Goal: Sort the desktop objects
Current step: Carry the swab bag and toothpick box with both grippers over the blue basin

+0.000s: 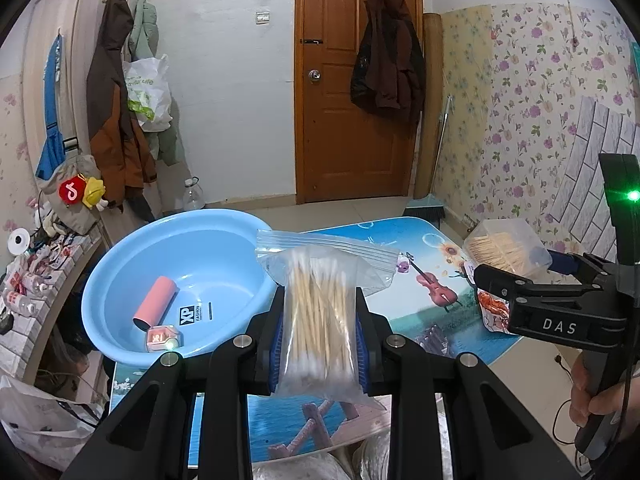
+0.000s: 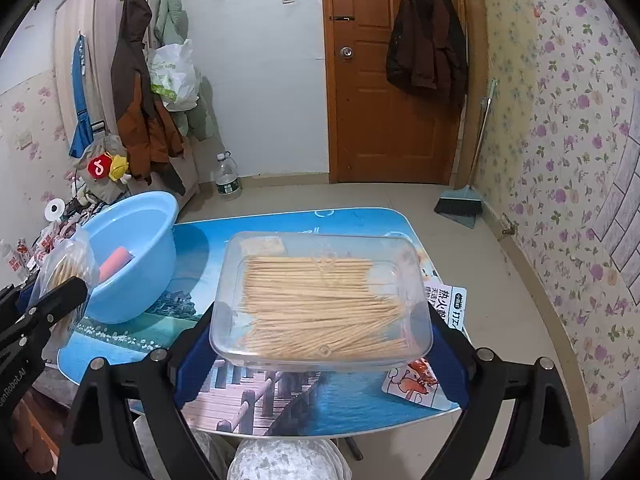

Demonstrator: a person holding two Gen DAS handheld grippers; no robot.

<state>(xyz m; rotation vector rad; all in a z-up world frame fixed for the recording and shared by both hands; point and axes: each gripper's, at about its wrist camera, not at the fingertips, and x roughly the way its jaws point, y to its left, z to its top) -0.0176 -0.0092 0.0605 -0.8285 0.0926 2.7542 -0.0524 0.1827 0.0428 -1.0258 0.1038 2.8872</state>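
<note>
My left gripper (image 1: 319,336) is shut on a clear zip bag of cotton swabs (image 1: 318,312), held upright above the table near the blue basin (image 1: 120,280). The basin holds a pink cylinder (image 1: 155,300) and a small pink gadget (image 1: 162,338). My right gripper (image 2: 320,344) is shut on a clear plastic box of toothpicks (image 2: 320,300), held above the table. The box also shows in the left wrist view (image 1: 504,246), and the swab bag in the right wrist view (image 2: 64,268).
A small table with a seaside picture top (image 2: 304,396) stands under both grippers. A snack packet (image 2: 416,380) lies at its right edge. The basin (image 2: 132,276) sits at the table's left. A cluttered shelf (image 1: 32,280) is far left; a door and broom behind.
</note>
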